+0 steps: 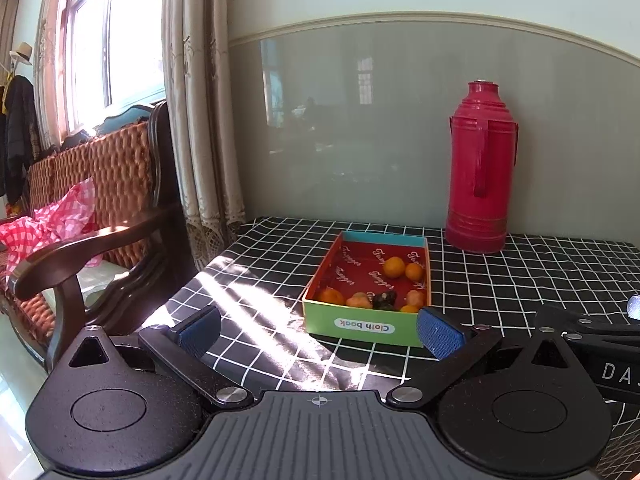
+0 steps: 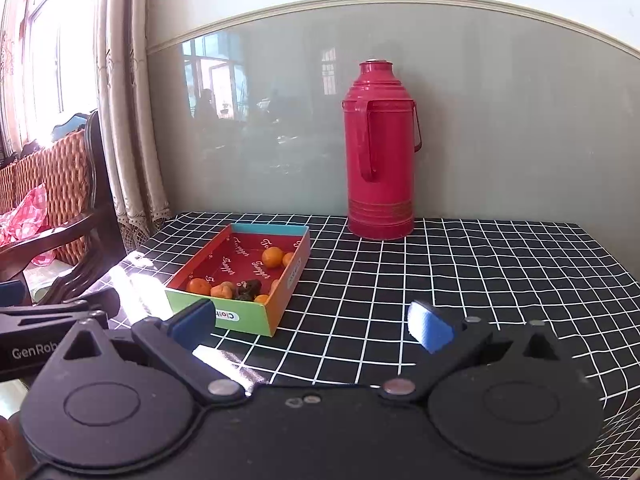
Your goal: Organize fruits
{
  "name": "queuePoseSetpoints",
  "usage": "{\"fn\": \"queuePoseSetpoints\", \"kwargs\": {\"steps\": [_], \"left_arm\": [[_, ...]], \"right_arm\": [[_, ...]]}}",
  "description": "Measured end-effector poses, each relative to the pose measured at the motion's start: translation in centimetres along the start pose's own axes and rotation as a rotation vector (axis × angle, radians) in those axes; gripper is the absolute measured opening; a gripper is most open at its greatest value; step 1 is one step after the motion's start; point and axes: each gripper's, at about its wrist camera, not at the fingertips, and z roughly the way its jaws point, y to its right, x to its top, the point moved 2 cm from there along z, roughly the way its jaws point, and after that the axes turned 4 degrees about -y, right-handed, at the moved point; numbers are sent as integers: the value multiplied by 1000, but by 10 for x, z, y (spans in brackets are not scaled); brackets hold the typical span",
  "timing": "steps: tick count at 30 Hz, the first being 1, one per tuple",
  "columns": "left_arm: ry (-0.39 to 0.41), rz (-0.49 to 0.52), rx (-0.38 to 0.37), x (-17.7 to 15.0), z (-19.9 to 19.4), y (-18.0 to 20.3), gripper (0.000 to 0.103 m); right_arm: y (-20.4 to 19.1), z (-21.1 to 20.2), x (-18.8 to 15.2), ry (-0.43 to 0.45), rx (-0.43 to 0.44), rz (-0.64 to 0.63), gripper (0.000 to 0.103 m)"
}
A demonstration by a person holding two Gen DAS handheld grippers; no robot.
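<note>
An open shallow box [image 1: 362,322] with green front wall, orange side and red printed floor lies flat holding small orange fruits [image 1: 394,267]: two at its 1 o'clock corner, several along the 6 o'clock wall beside one dark fruit [image 1: 385,300].

We read "Cloth book", upside down, on the box [image 1: 366,327] front wall. Its red lining repeated a cursive word, unclear to us. The left tool [image 2: 30,350] showed "GenRob", the right tool [image 1: 614,372] "DA".
</note>
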Motion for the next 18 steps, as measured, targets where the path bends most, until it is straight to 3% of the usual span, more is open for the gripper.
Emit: {"fn": "queuePoseSetpoints", "kwargs": {"steps": [18], "left_arm": [[3,-1,9,-1,0,-1,103]], "right_arm": [[4,1,-1,-3,-12,11,97]]}}
